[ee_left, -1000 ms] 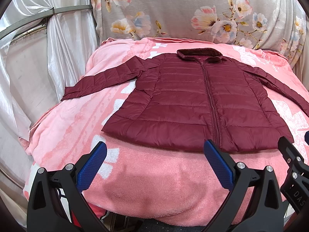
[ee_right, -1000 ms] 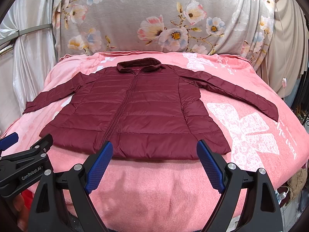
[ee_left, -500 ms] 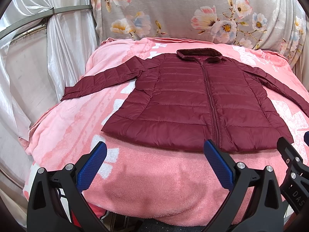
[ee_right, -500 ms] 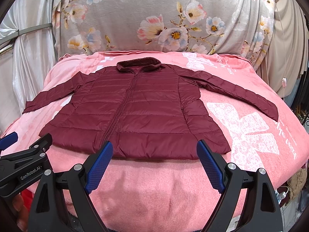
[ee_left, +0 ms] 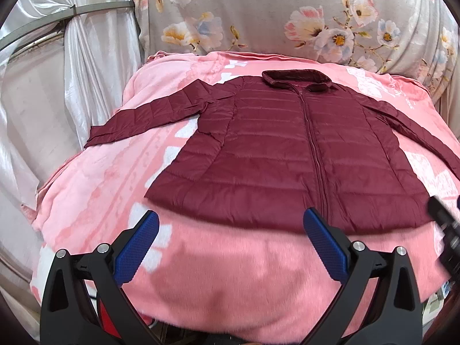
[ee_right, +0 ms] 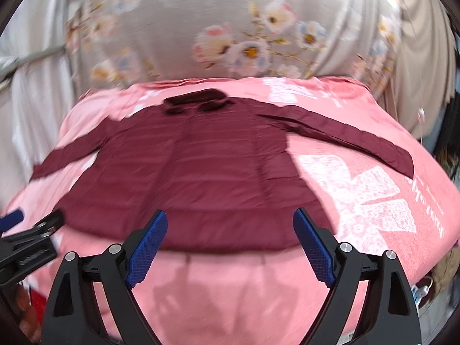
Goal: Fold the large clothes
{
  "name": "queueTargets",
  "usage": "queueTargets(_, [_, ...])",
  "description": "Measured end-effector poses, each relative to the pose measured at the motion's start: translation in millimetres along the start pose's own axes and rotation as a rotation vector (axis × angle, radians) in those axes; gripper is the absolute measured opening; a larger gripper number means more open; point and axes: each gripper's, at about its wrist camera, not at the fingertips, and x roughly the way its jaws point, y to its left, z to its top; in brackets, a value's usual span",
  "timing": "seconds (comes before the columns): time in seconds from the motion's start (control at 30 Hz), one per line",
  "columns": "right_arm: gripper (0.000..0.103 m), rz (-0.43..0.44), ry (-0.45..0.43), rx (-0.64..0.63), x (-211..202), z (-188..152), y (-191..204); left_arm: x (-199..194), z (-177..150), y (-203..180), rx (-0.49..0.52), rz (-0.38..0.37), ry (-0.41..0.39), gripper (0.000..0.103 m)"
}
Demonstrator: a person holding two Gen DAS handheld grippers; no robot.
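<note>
Your left gripper (ee_left: 230,247) and right gripper (ee_right: 230,244) both hang wide open and empty at the bottom of their frames, just short of the jacket's hem. The maroon puffer jacket (ee_left: 287,155) lies flat, zipped, front up on the pink blanket (ee_left: 100,178), its long axis running from hem near you up to the collar at upper centre. Sleeves splay out to either side; the one at the right of the right wrist view (ee_right: 345,135) lies nearer your right gripper.

Pink blanket (ee_left: 86,189) with white prints; floral sheet (ee_left: 258,14) behind; white satin curtain (ee_left: 95,66) left; beige curtain (ee_right: 417,57) right.
</note>
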Motion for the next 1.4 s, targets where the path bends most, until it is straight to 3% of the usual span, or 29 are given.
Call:
queueTargets(0.27, [0.087,-0.123,0.002,0.312,62,48,-152,48,36,1,-0.034,-0.013,0.007,0.098])
queueTargets(0.47, [0.087,-0.2,0.019,0.62,118,54,-285,83,57,-15,-0.024,-0.019,0.012,0.098])
queueTargets(0.73, [0.087,-0.277,0.051,0.821,175,42,-377,123,79,-42,0.003,-0.027,0.031,0.098])
queueTargets(0.87, [0.086,-0.31,0.016,0.83,187,49,-393,139,86,-54,0.021,-0.033,0.043,0.098])
queueTargets(0.93, [0.078,-0.326,0.004,0.83,192,55,-400,145,88,-59,0.032,-0.03,0.046,0.098])
queueTargets(1.0, [0.046,-0.316,-0.005,0.828,200,62,-404,150,90,-63,0.036,-0.036,0.051,0.098])
queueTargets(1.1, [0.013,-0.273,-0.018,0.822,209,78,-402,156,90,-65,0.038,-0.04,0.054,0.098])
queueTargets(1.23, [0.008,-0.212,-0.107,0.686,205,132,-359,163,92,-65,0.035,-0.043,0.063,0.098])
queueTargets(1.4, [0.007,-0.013,-0.179,0.432,207,204,-244,168,94,-57,0.019,-0.043,0.064,0.098])
